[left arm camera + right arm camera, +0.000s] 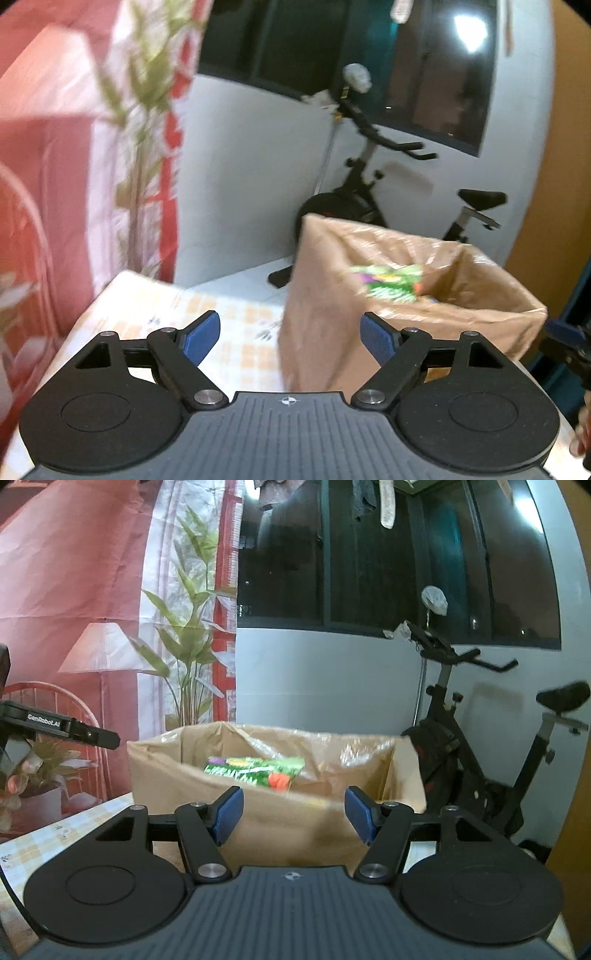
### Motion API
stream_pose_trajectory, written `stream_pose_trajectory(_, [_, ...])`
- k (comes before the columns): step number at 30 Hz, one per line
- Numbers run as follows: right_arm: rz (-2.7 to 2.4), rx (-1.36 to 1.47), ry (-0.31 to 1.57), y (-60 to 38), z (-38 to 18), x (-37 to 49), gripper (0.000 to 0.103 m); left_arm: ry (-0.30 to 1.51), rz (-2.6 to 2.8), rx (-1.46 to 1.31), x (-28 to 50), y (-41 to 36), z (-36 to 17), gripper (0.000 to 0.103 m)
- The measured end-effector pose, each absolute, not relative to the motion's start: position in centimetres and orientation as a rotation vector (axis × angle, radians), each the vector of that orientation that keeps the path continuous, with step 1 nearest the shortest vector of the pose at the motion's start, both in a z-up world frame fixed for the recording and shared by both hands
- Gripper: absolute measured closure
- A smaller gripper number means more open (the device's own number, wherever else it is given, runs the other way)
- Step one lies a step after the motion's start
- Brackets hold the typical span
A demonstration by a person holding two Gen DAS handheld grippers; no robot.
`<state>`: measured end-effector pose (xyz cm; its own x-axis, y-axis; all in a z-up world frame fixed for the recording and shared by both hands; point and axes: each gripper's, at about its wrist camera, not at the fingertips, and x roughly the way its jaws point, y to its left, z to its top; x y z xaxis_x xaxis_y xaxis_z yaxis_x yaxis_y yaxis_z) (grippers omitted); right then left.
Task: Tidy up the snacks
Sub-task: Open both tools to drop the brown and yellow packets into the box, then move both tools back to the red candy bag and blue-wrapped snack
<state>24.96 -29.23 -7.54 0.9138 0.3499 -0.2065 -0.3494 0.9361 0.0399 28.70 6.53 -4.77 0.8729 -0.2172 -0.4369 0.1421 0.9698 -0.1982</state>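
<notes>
Desk (44, 834): both claws, left (290, 338) and right (294, 818), level, spread, empty; snack packet (255, 771) at 12 o'clock in cardboard box (295, 823), long axis crosswise.

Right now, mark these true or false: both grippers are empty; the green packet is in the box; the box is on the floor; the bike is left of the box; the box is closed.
1. Both grippers are empty: true. The left gripper and right gripper stand open with nothing between the pads.
2. The green packet is in the box: true.
3. The box is on the floor: false. It stands on the table.
4. The bike is left of the box: false. It is behind it, to the right.
5. The box is closed: false. Its top is open.
</notes>
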Motion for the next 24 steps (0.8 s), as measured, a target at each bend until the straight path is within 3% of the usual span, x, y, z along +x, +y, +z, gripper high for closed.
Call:
stream_pose_trajectory(5, [0.348, 0.056, 0.262, -29.4, -9.7, 24.3, 0.039, 0.528, -0.152, -0.192, 29.8, 7.9, -8.2, 0.029])
stream_pose_trajectory(8, [0.336, 0.071, 0.308, -29.6, -11.2, 24.3, 0.039, 0.608, -0.119, -0.205, 31.2, 8.3, -10.8, 0.049])
stream_pose_trajectory(9, [0.333, 0.077, 0.325, -29.7, -11.7, 24.3, 0.039, 0.639, -0.104, -0.203, 31.9, 8.3, -11.8, 0.063])
stream_pose_trajectory(10, [0.331, 0.083, 0.337, -29.8, -12.0, 24.2, 0.039, 0.661, -0.096, -0.207, 32.5, 8.4, -12.7, 0.068])
stream_pose_trajectory(24, [0.278, 0.12, 0.446, -31.3, -15.2, 23.5, 0.039, 0.775, -0.133, -0.196, 36.0, 6.8, -18.2, 0.071])
